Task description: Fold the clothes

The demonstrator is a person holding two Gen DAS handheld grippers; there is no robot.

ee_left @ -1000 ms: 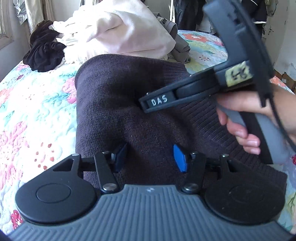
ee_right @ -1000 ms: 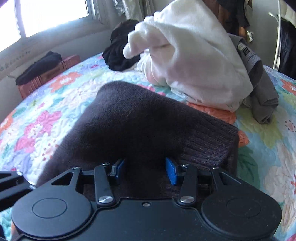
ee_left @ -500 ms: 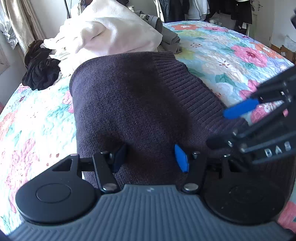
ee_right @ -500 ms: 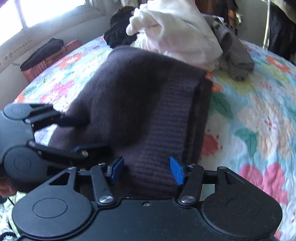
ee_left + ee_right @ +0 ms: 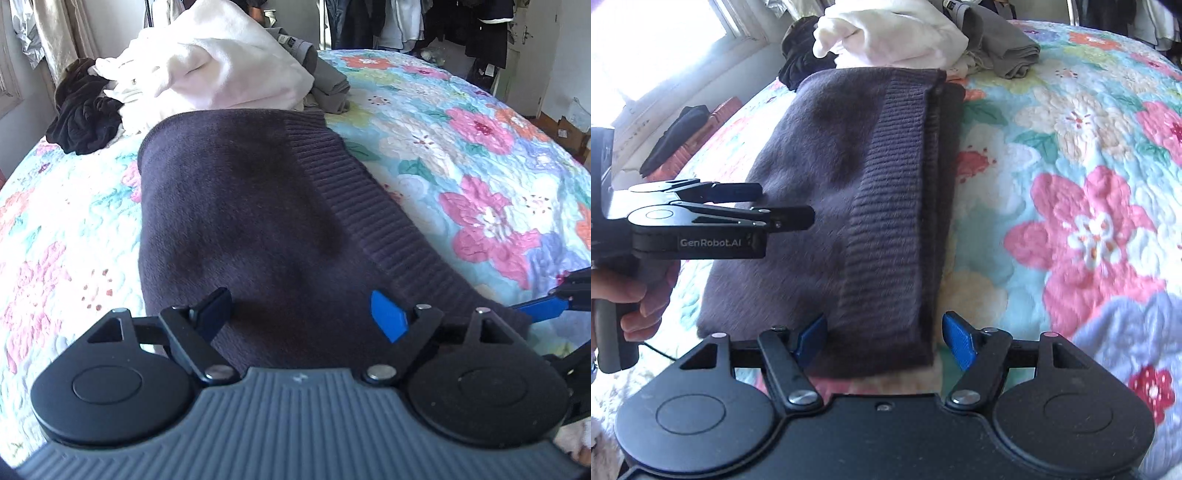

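A dark purple knit sweater lies folded on the flowered quilt, its ribbed hem on the right side. It also shows in the right wrist view, folded with stacked layers at its right edge. My left gripper is open and empty, just above the sweater's near end. My right gripper is open and empty, with the sweater's near right corner between its fingers. The left gripper also shows from the side in the right wrist view, over the sweater's left part.
A pile of white clothes, a grey garment and a black garment lie at the far end of the bed. A window is to the left. Hanging clothes stand behind the bed.
Both grippers have drawn back toward the near end of the sweater. The right gripper has swung from above the sweater's middle to its near right corner. The sweater lies flatter.
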